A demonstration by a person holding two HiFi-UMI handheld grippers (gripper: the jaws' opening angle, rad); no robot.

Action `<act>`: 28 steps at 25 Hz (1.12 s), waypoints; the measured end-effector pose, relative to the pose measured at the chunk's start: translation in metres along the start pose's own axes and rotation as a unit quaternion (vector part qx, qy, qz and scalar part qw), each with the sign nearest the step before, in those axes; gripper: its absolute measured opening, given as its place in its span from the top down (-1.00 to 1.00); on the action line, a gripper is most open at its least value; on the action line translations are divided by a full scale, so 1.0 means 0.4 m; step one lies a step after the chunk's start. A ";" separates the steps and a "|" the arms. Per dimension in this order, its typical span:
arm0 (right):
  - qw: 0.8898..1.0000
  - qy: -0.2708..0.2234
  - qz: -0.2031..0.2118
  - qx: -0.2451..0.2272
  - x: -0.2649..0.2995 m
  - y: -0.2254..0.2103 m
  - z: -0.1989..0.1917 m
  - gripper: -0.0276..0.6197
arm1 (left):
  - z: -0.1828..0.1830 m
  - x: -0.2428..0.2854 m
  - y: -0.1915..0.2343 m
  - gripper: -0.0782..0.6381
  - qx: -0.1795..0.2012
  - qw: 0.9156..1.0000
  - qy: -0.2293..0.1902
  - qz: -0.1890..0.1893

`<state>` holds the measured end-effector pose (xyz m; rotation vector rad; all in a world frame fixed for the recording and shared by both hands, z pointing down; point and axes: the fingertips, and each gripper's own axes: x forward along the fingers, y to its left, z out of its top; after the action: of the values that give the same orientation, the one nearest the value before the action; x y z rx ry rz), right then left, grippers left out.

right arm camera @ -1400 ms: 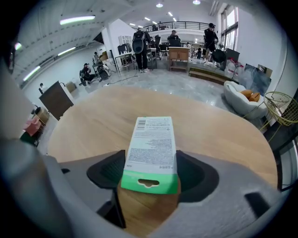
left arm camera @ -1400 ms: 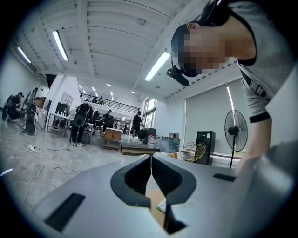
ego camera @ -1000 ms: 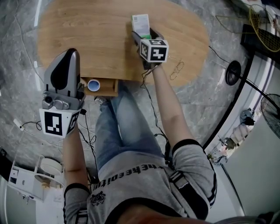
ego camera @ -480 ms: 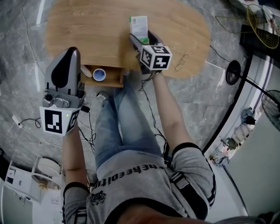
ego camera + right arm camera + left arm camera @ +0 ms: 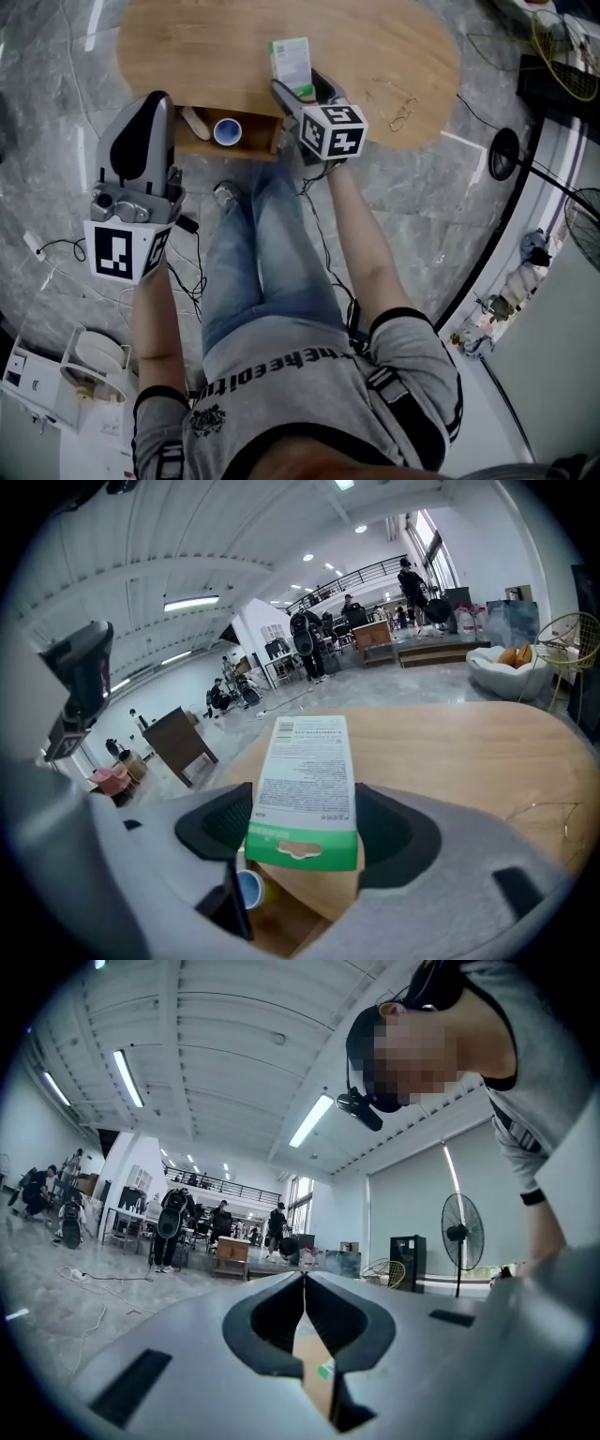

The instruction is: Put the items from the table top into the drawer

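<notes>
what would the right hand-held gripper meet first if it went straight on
Probably the bare tabletop, met first by the box the right hand-held gripper holds; height above the wood is unclear.

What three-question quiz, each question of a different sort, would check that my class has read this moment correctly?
1. True or false: the left gripper is shut with nothing between its jaws.
2. Multiple choice: what does the right gripper hold? A) the green and white pack; B) the glasses; C) the blue-rimmed roll.
3. Fill the gap: the drawer under the table's near edge stands ____.

Key: 1 true; 2 A; 3 open.
</notes>
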<state>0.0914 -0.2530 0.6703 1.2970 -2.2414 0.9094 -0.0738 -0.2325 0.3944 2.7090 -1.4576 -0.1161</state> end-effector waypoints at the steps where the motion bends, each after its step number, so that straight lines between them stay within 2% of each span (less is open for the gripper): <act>1: 1.000 0.003 0.003 -0.001 -0.004 0.018 -0.017 -0.15 | 0.001 -0.017 0.001 0.75 0.000 1.000 0.000 0.001; 13: 0.998 0.053 0.034 -0.020 -0.022 0.190 -0.238 -0.15 | -0.004 -0.202 0.006 0.75 0.004 1.000 -0.001 0.011; 28: 0.988 0.146 0.040 -0.026 -0.017 0.211 -0.485 -0.15 | -0.046 -0.304 -0.005 0.75 0.000 1.000 0.008 0.019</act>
<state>0.0241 -0.0820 0.7755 0.9862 -2.0836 0.9910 -0.1372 -0.1296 0.4168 2.6756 -1.5037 -0.0929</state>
